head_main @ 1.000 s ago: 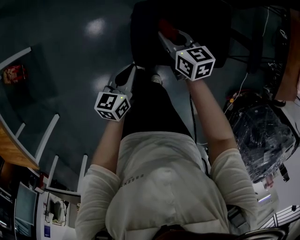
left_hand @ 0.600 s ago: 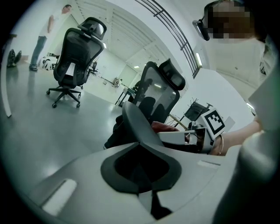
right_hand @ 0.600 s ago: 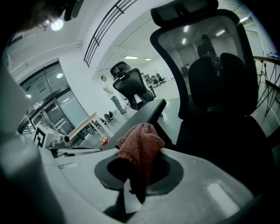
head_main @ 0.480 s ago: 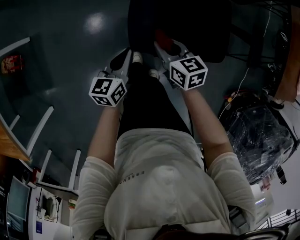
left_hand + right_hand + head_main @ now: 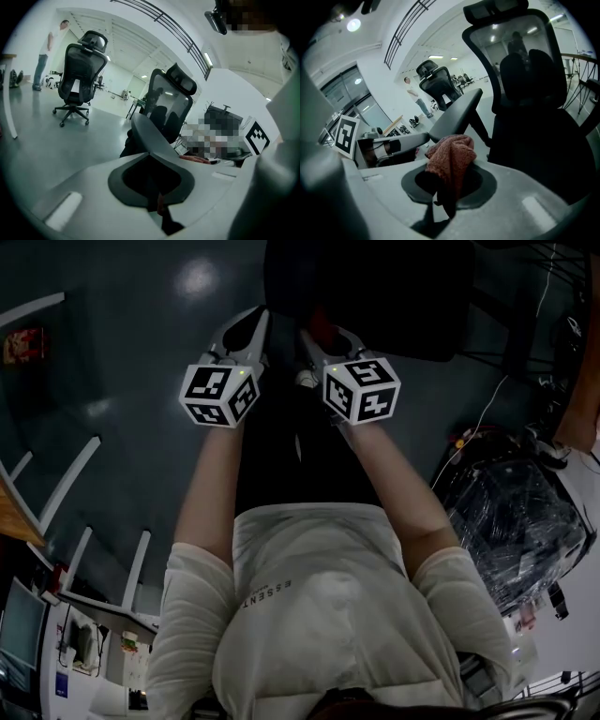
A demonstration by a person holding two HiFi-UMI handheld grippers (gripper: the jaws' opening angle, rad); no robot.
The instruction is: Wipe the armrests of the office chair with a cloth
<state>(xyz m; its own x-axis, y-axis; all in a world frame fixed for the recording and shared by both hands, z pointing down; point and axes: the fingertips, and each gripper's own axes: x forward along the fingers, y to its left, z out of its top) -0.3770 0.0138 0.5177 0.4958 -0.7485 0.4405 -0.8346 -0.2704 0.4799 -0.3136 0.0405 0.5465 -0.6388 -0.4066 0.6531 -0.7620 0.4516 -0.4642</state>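
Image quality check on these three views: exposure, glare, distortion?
Head view: underexposed, black office chair nearly merges with the dark floor, one glare spot on it. Left gripper view: bright, strong fisheye bending, dark corners. Right gripper view: same fisheye, reddish-brown knitted cloth sharp and well lit.

Place: an open-plan office or lab hall.
Seating: black mesh office chairs (image 5: 77,70) on castor bases stood about the room, and a high-backed chair (image 5: 529,93) was close by.
Floor: a glossy grey floor (image 5: 51,150) reflected the lamps.
Ceiling: it was high and white, with strip lights (image 5: 207,59) and dark rails (image 5: 159,23) overhead.
Furniture: what looked like a monitor (image 5: 21,638) sat by a cluttered white surface (image 5: 103,652), and loose cables (image 5: 487,409) trailed across the floor.
People: a person (image 5: 47,51) stood far off by the wall.
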